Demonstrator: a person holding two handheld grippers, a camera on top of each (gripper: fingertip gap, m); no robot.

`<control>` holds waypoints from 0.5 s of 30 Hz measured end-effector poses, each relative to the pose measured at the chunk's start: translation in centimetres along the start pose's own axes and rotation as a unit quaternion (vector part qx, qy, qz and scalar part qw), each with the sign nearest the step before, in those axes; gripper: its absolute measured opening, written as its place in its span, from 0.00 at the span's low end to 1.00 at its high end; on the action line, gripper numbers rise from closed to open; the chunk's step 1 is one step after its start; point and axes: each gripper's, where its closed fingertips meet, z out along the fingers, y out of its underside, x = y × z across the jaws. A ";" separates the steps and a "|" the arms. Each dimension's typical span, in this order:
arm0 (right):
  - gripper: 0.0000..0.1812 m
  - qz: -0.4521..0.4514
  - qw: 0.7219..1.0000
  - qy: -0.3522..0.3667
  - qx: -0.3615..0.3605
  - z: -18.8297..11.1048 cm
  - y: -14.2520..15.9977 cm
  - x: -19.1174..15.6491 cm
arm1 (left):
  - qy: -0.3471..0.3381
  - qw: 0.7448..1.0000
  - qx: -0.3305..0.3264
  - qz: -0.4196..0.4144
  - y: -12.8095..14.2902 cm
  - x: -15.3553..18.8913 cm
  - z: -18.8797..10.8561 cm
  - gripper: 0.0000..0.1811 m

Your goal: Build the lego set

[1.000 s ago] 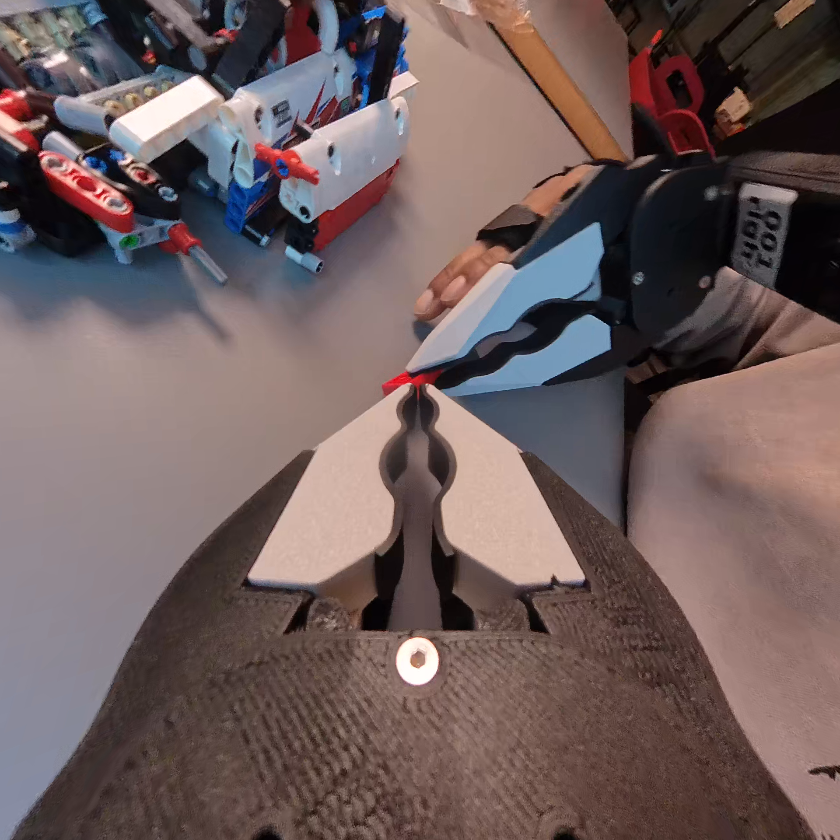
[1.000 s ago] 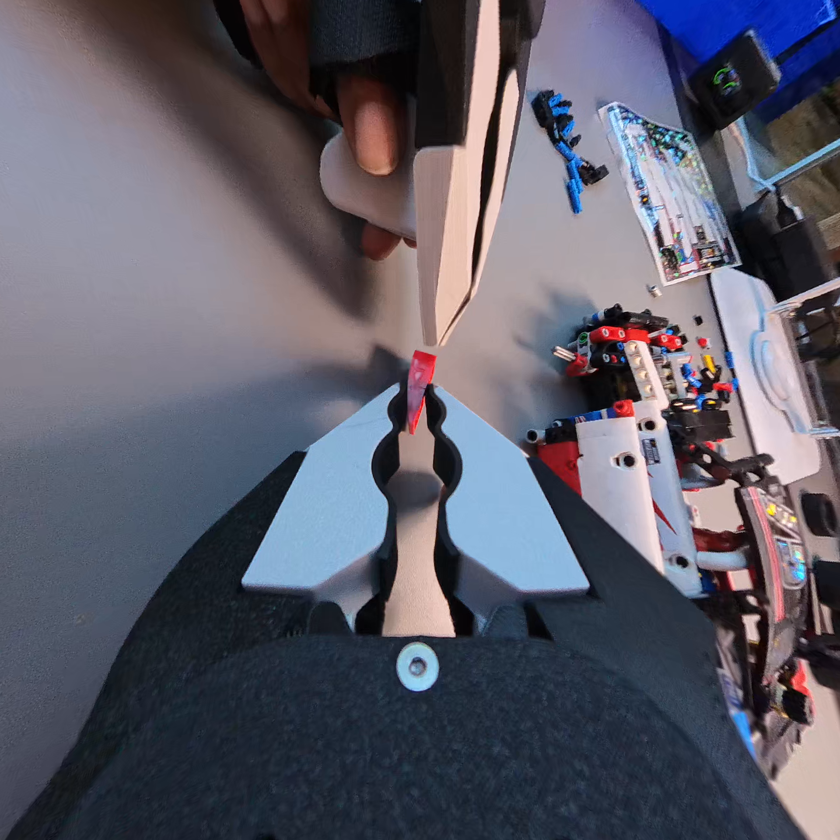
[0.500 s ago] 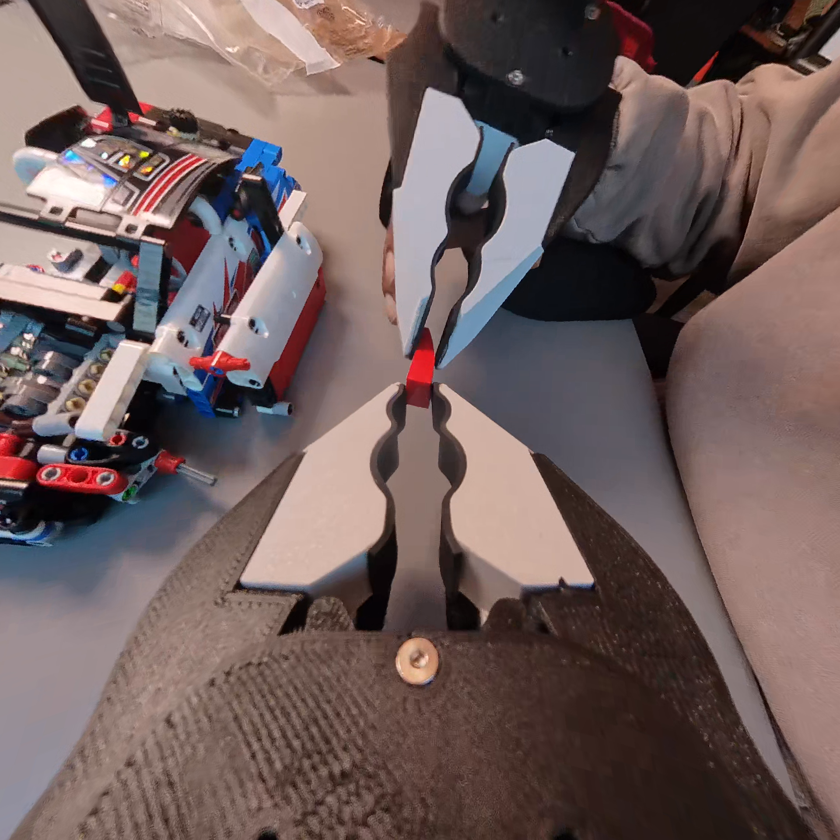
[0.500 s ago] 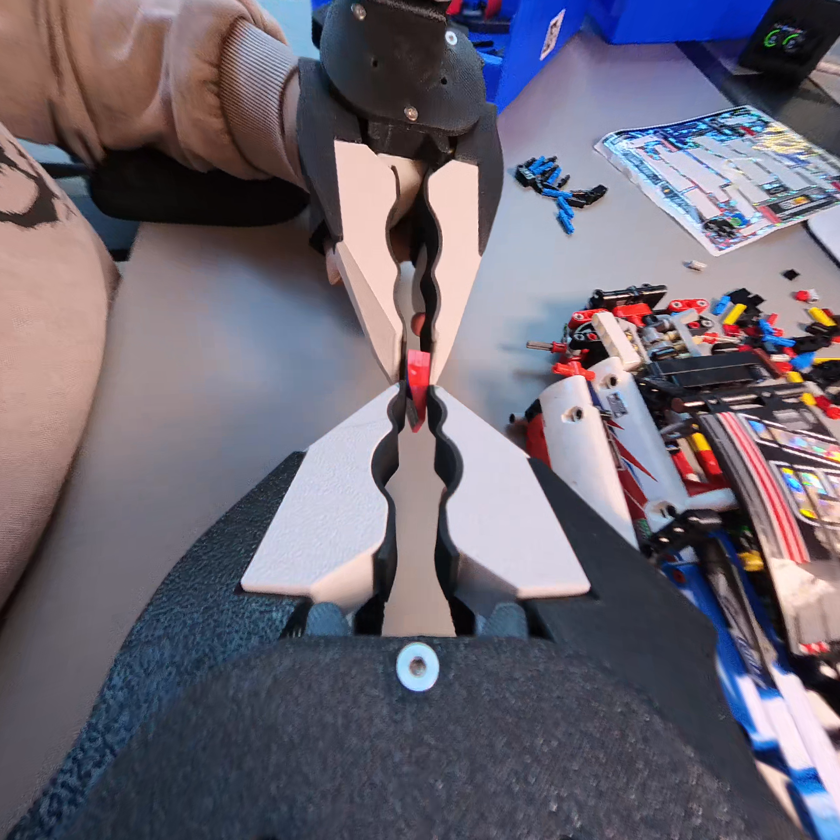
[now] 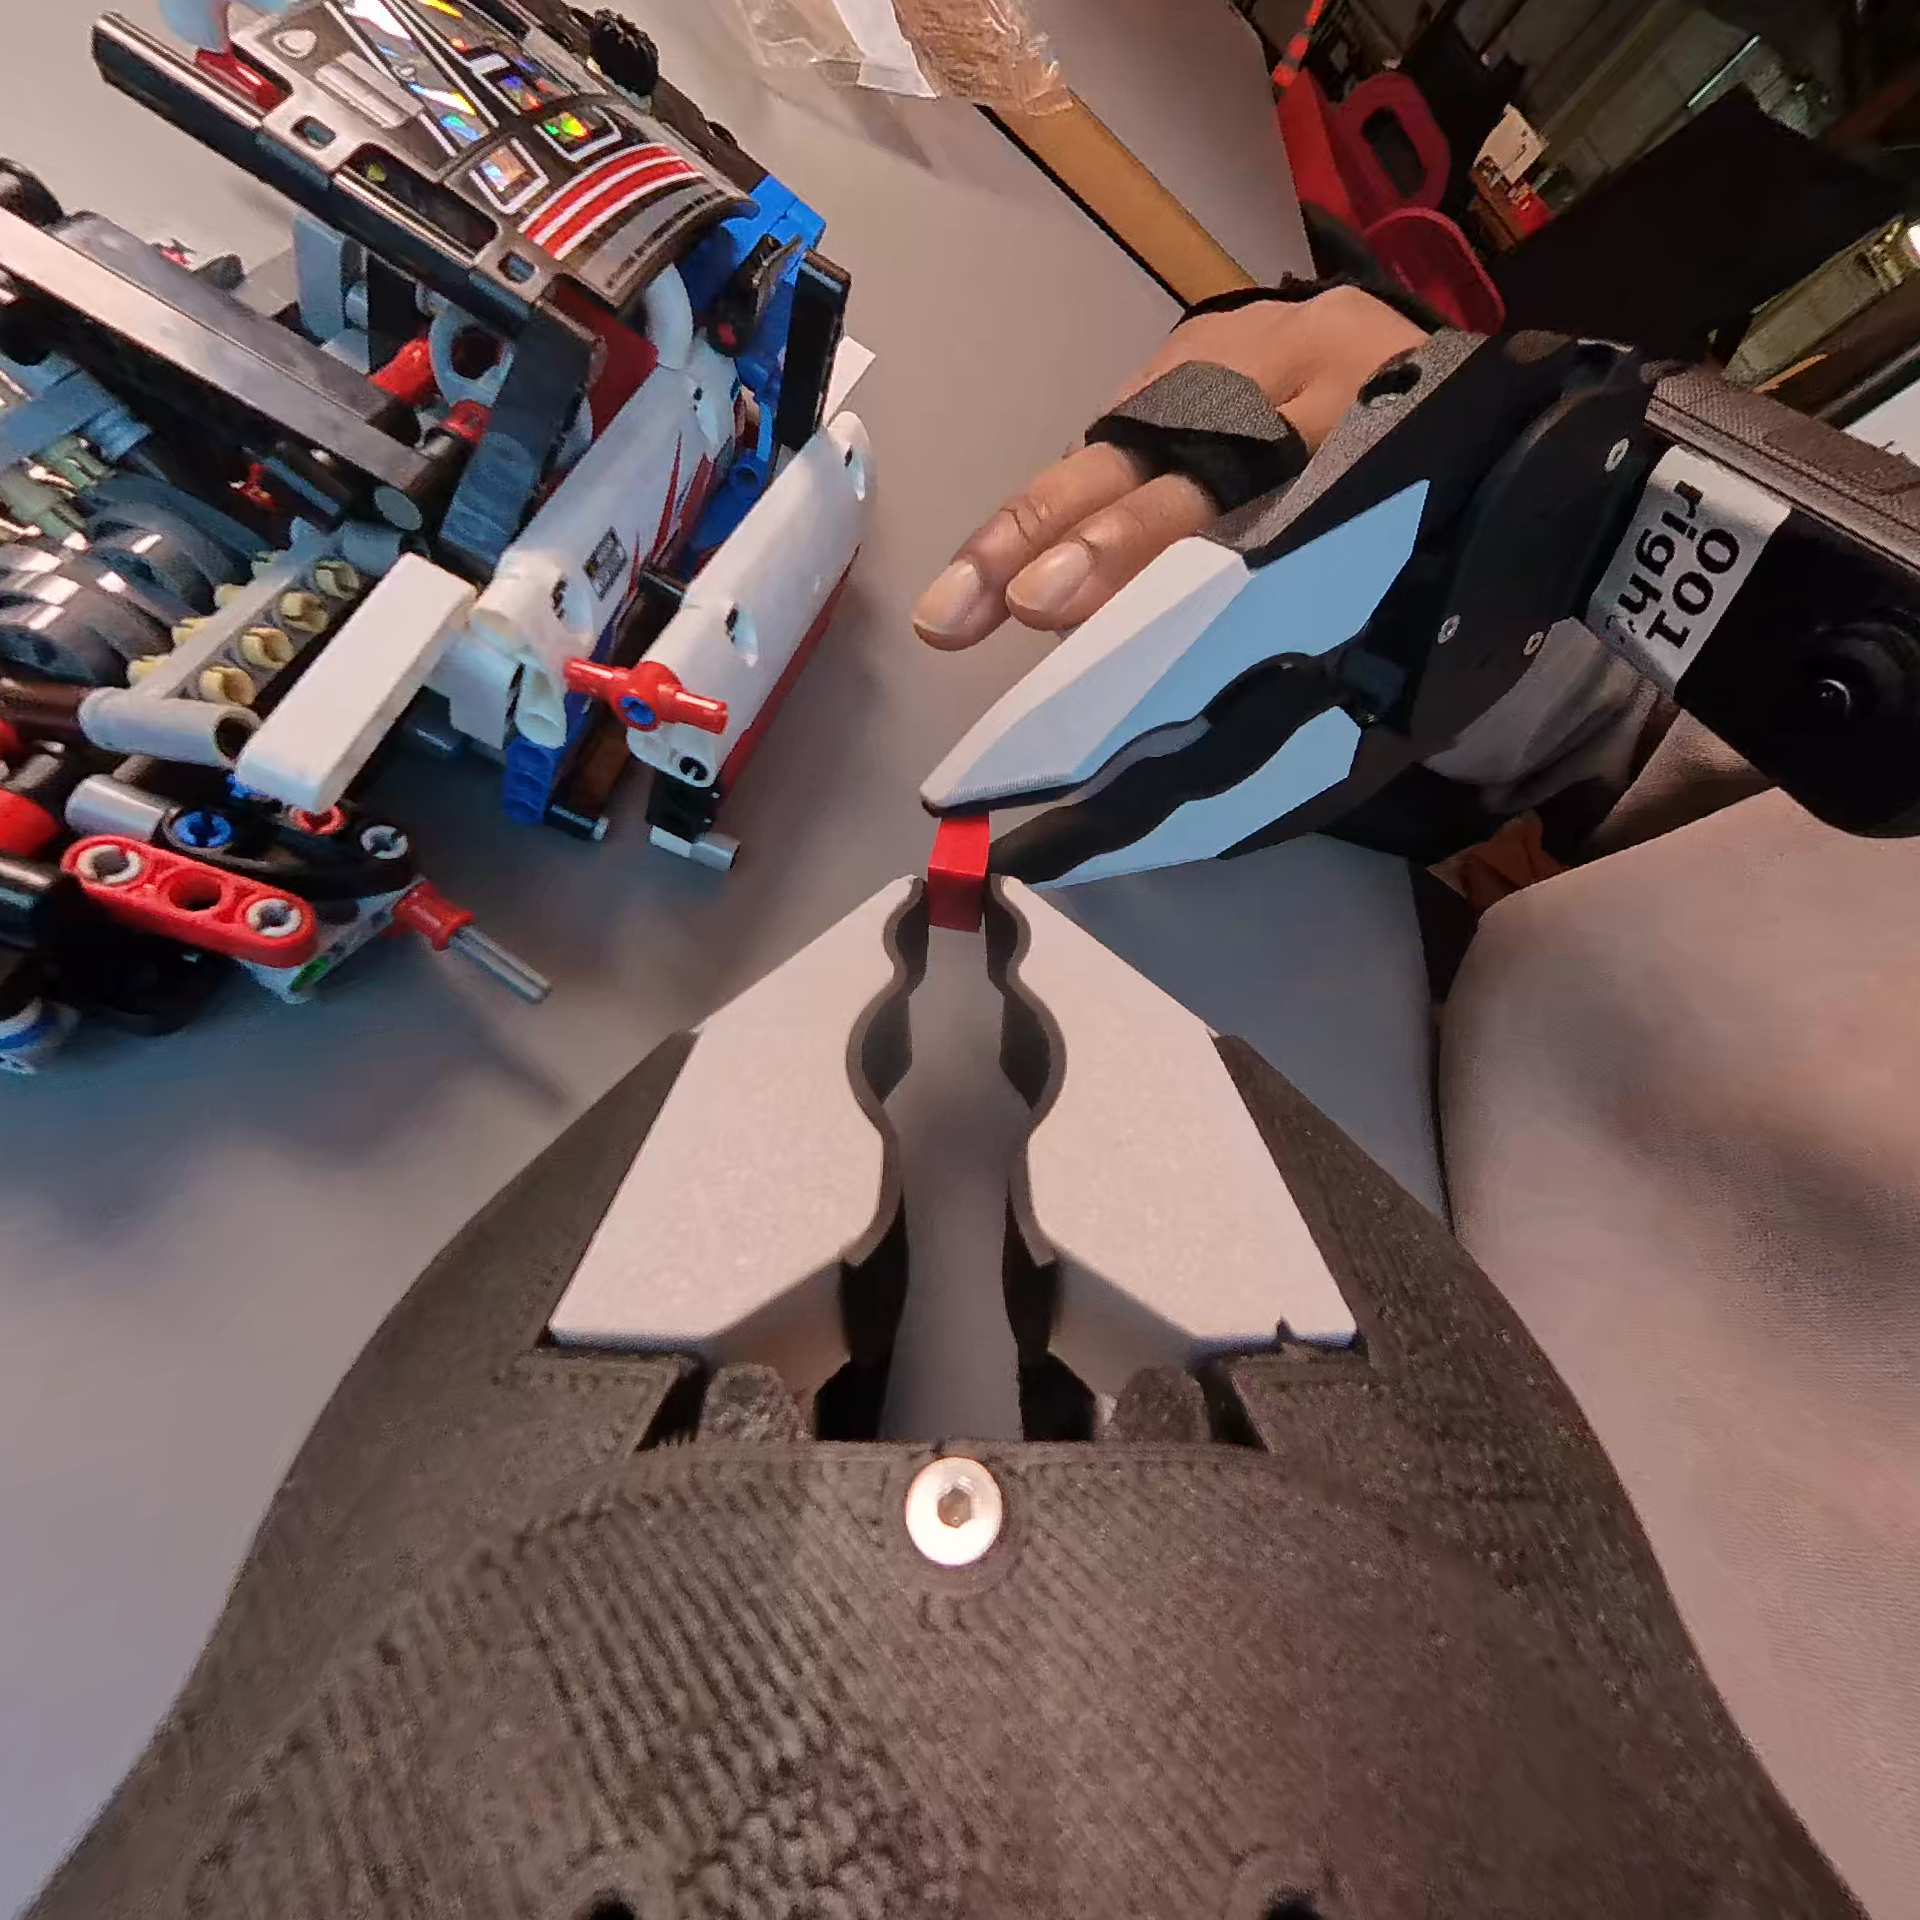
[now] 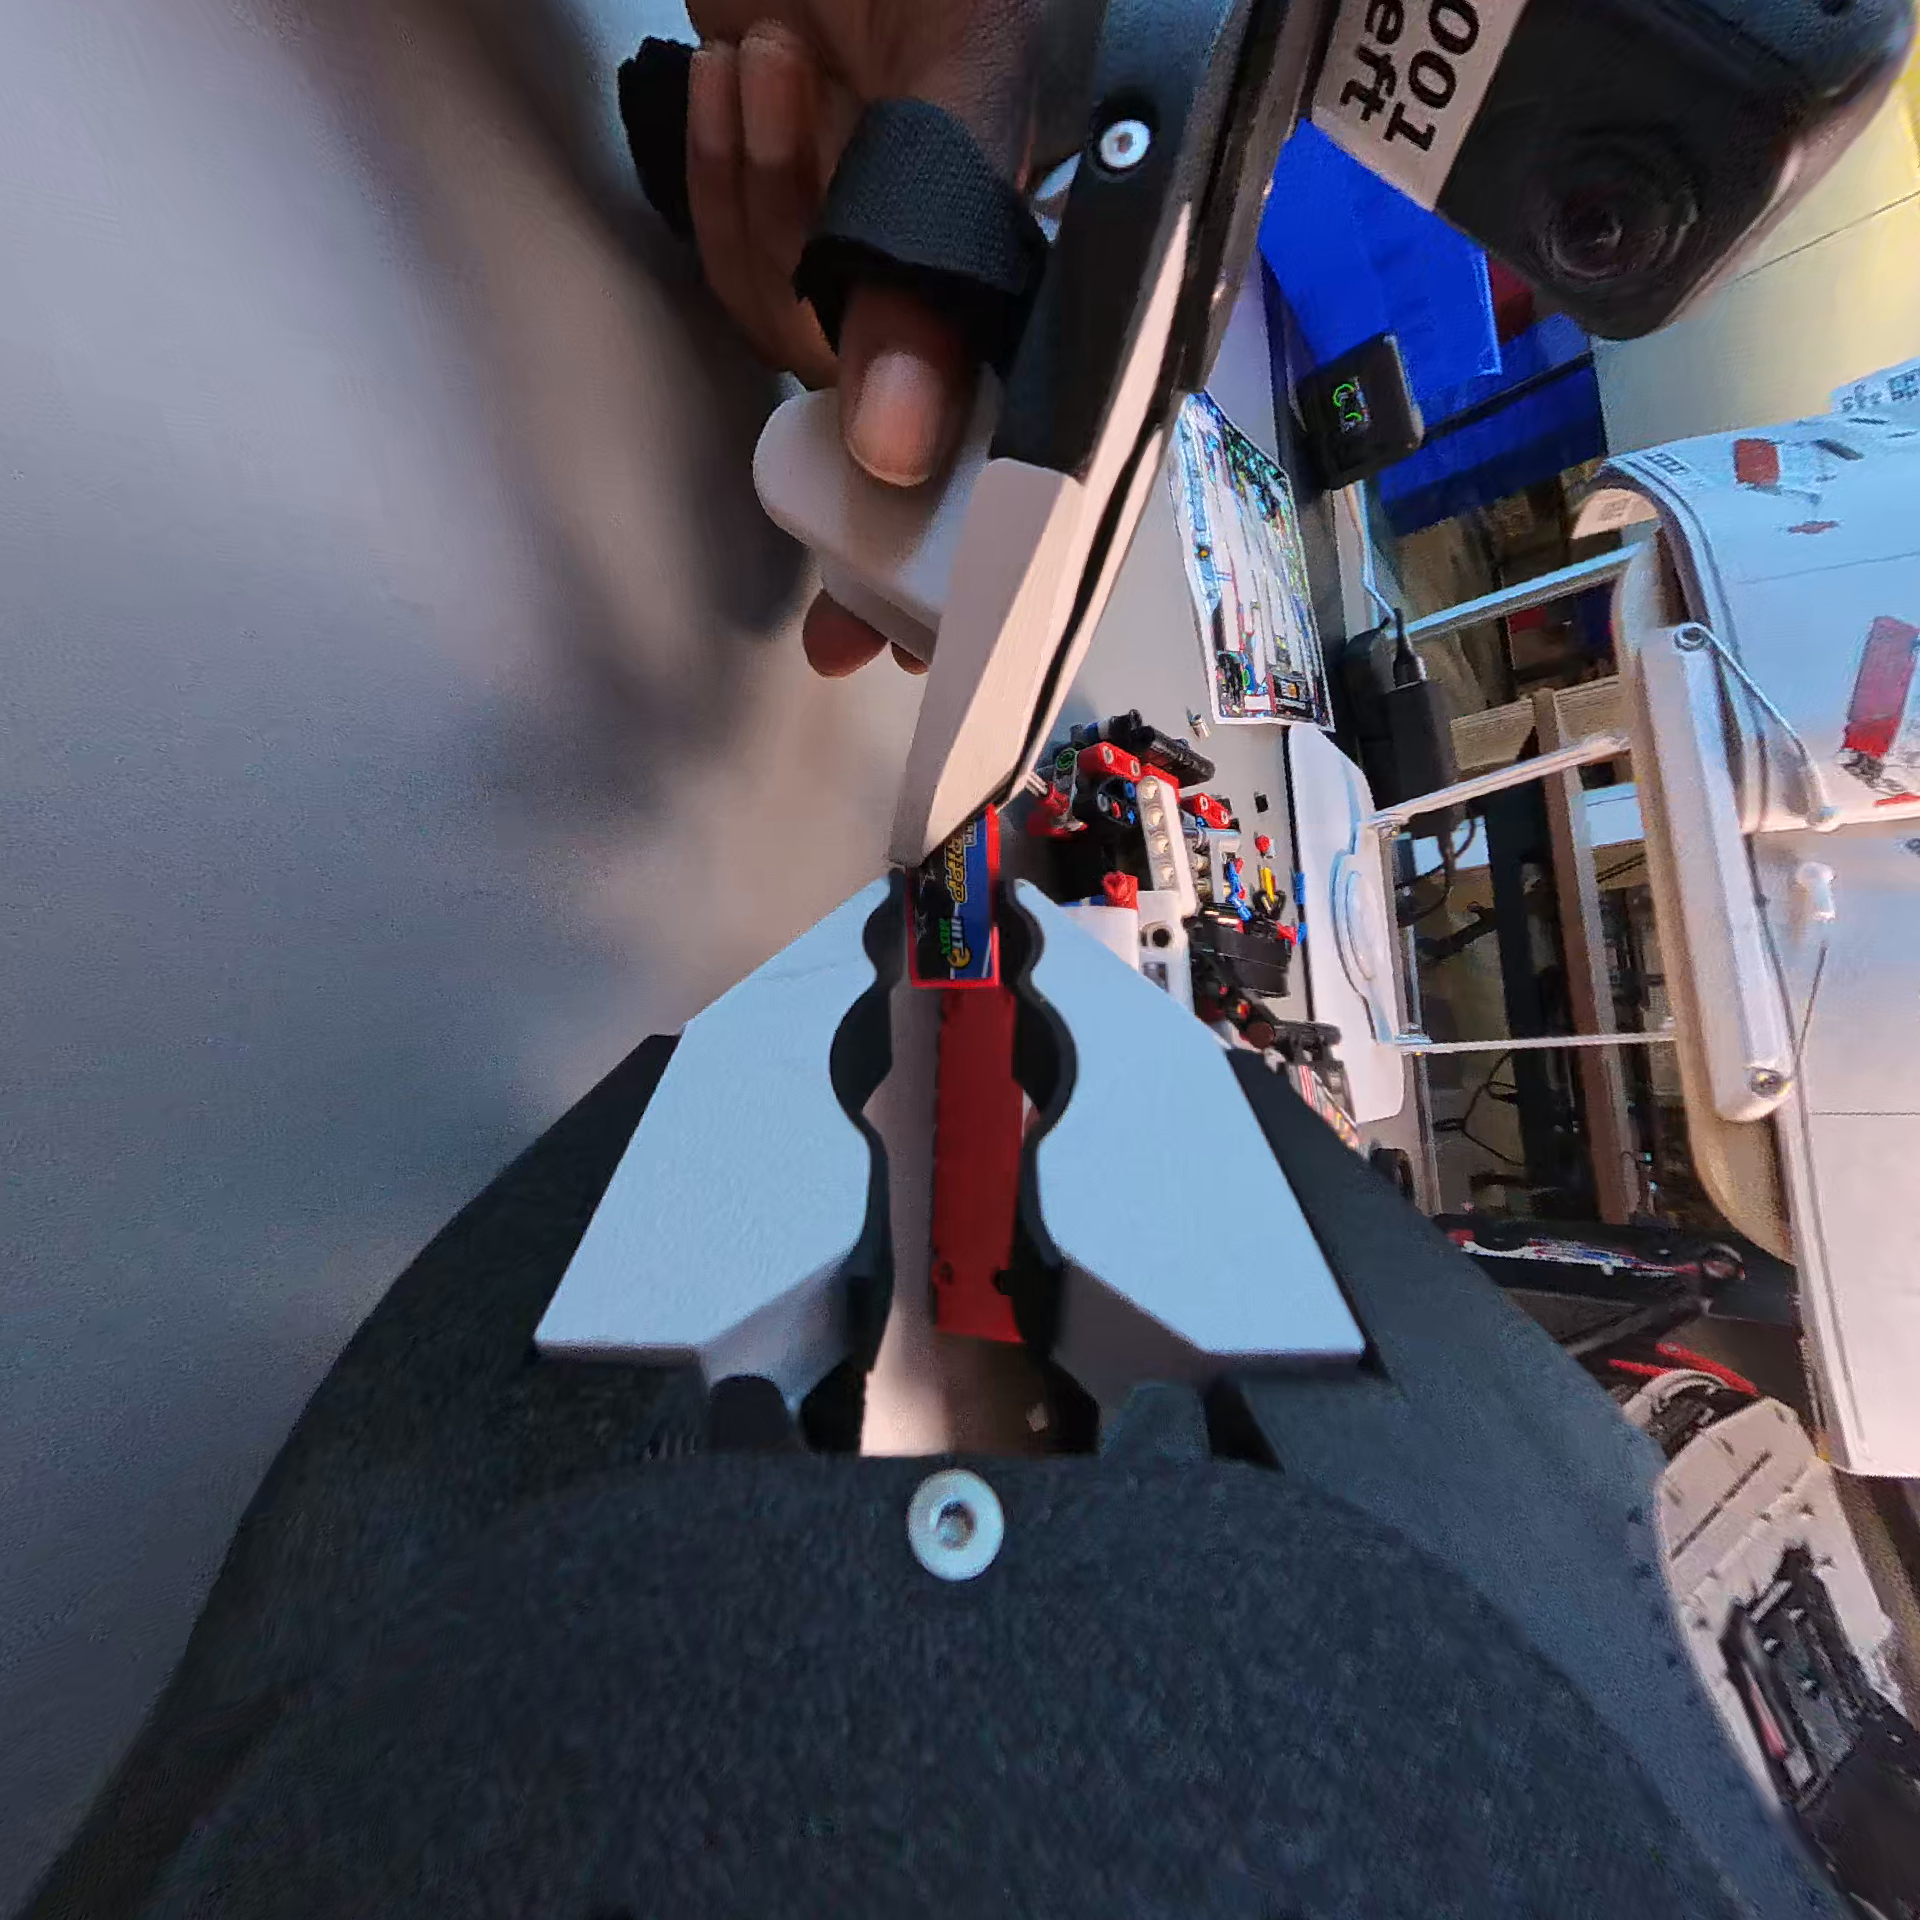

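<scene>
A small red lego piece (image 5: 956, 868) with a sticker on one face (image 6: 954, 925) is held above the grey table between both grippers. My left gripper (image 5: 956, 896) is shut on its near end. My right gripper (image 5: 971, 808) comes in from the right, its tips on the piece's far end. In the right wrist view my right gripper (image 6: 951, 899) is shut on the piece and the left gripper's tip (image 6: 940, 831) meets it from above. A longer red strip (image 6: 977, 1143) shows through the jaw gap; I cannot tell what it belongs to. The part-built lego car (image 5: 769, 582) stands to the left on the table.
Loose car parts and a red pin with a grey axle (image 5: 457, 930) lie left of my left gripper. A booklet (image 6: 1247, 582), blue bins (image 6: 1382, 260) and a white machine (image 6: 1766, 727) are beyond the car. A person's leg (image 5: 1662, 1299) is at the table's right edge. The grippers are tip to tip, or close to it. Left tips and right tips are each some 40 cm from the white machine (image 6: 1766, 727).
The right gripper faced my left gripper head-on half a second ago and has swung back to the right. The left jaws have widened a little around the red piece, which stays between both tips.
</scene>
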 end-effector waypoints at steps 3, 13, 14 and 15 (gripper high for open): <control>0.08 -0.001 1.000 0.002 -0.005 0.3 0.2 -0.2 | -0.005 1.000 -0.001 -0.004 0.2 -0.3 0.0 0.05; 0.08 -0.051 0.993 0.071 -0.074 1.1 2.7 1.7 | -0.122 0.988 0.009 0.098 -1.0 -3.0 -0.3 0.09; 0.08 -0.061 0.992 0.073 -0.080 1.2 2.9 1.7 | -0.140 0.985 0.002 0.105 -0.9 -3.4 -0.2 0.10; 0.08 -0.068 0.991 0.079 -0.084 1.4 3.1 1.8 | -0.157 0.981 -0.003 0.110 -1.0 -3.9 -0.1 0.11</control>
